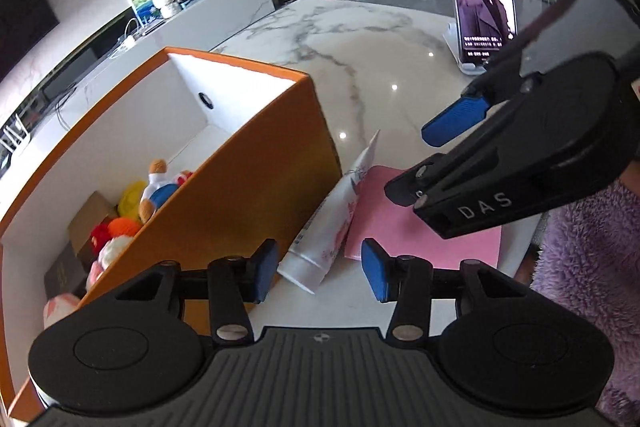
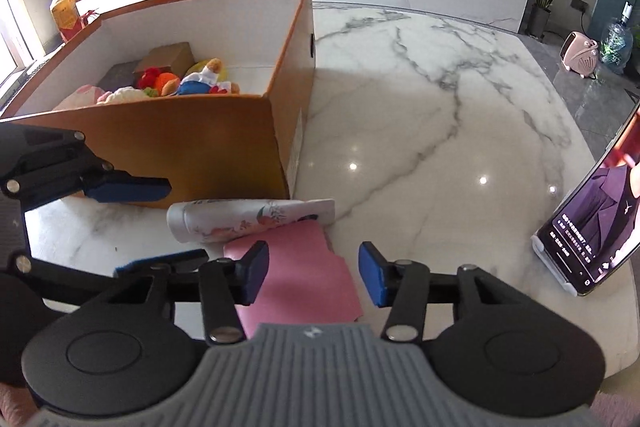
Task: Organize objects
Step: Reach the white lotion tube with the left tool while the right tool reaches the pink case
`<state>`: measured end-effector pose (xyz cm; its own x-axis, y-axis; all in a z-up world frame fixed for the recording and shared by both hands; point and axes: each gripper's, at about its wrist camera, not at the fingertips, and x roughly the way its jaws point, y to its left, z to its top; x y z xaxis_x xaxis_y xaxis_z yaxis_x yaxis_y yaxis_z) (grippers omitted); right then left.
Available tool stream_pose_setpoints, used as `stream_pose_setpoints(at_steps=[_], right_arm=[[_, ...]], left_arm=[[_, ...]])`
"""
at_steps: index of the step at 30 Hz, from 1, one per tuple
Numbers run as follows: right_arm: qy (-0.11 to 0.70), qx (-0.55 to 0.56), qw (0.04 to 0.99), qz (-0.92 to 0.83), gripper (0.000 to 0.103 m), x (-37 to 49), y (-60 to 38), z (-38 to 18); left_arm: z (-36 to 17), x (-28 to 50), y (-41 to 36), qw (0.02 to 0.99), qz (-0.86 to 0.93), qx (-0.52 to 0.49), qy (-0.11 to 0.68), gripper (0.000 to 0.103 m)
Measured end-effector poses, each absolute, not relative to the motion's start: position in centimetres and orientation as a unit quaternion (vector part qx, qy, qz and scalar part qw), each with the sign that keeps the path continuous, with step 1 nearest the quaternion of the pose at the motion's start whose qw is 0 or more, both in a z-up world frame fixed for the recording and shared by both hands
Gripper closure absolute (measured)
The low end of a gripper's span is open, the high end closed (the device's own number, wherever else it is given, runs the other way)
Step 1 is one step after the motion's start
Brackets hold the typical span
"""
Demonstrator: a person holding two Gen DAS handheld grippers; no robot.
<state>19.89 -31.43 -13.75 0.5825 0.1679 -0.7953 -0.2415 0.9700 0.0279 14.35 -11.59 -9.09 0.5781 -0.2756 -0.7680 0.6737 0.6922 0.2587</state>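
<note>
Two items left on the marble, both grippers empty above them.

Left wrist view: the left gripper (image 1: 320,269) hangs with fingers spread over the cap end of the lotion tube (image 1: 334,215), which lies just beside the orange box (image 1: 256,163) (toys already inside). Right wrist view: the right gripper (image 2: 313,273), fingers spread, hovers over the pink card (image 2: 304,267); the tube touches its far edge. The next move, likely, is lowering to pinch one.

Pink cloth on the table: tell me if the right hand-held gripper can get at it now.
Probably yes. The right hand-held gripper is open just above the pink cloth; only the tube overlaps its far edge, beside the box.
</note>
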Motion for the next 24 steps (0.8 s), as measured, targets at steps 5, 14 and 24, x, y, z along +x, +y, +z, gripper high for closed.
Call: stream_pose_setpoints(at_steps=[5,14,24], right_arm=[[0.459,-0.026,0.88,0.115,0.053,20.5,-32.1,-14.5],[0.493,0.003,0.86,0.134,0.031,20.9,-32.6,-15.4],[0.509,-0.051,0.844,0.159,0.017,20.0,-30.7,-16.1]], left_arm=[[-10.3,15.1,-12.3,0.84,-0.27,0.287,0.373,0.054],[-9.7,15.0,-11.2,0.841,-0.262,0.263,0.393,0.067],[-8.6,13.0,-7.2,0.835,-0.236,0.206,0.452,0.07]])
